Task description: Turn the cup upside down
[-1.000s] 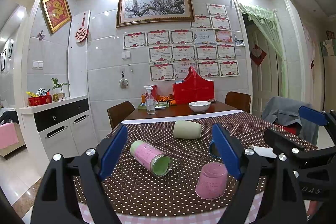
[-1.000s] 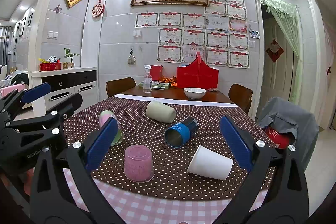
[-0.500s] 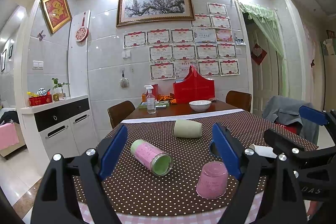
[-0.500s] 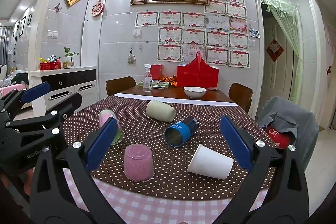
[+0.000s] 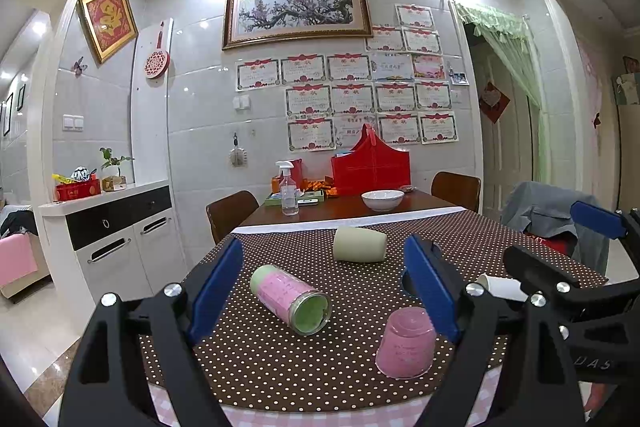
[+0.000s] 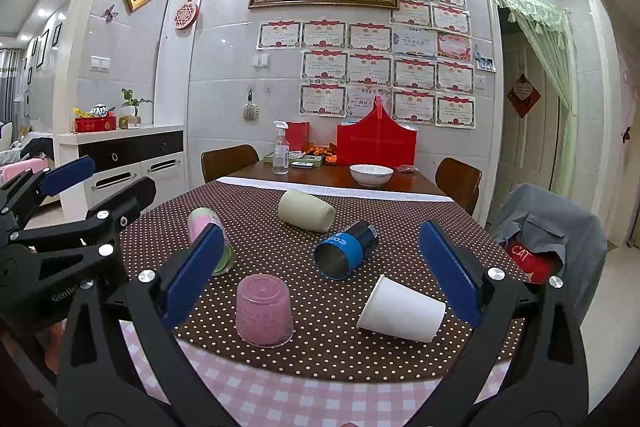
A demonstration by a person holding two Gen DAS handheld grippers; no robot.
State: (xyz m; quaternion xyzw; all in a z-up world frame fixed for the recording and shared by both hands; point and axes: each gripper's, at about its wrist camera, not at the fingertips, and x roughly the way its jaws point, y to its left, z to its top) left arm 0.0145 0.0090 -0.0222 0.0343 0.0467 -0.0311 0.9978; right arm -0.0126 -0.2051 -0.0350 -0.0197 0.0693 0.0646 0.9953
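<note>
Several cups lie on a brown dotted tablecloth [image 6: 280, 239]. A pink cup [image 6: 263, 310] [image 5: 406, 343] stands upside down near the front edge. A white paper cup [image 6: 401, 309], a blue can-like cup [image 6: 346, 255], a cream cup [image 6: 306, 210] [image 5: 360, 245] and a pink-and-green cup [image 5: 291, 299] [image 6: 200, 223] lie on their sides. My left gripper [image 5: 324, 291] is open and empty, held above the front edge with the pink-and-green cup between its fingers in view. My right gripper [image 6: 320, 275] is open and empty, to the right of the left one.
A white bowl [image 6: 371, 174], a spray bottle [image 6: 281, 153] and a red box [image 6: 376, 143] stand at the table's far end. Brown chairs [image 6: 230, 161] flank it. A chair draped with grey clothing [image 6: 556, 223] is at the right. A white cabinet [image 6: 132, 159] stands at the left.
</note>
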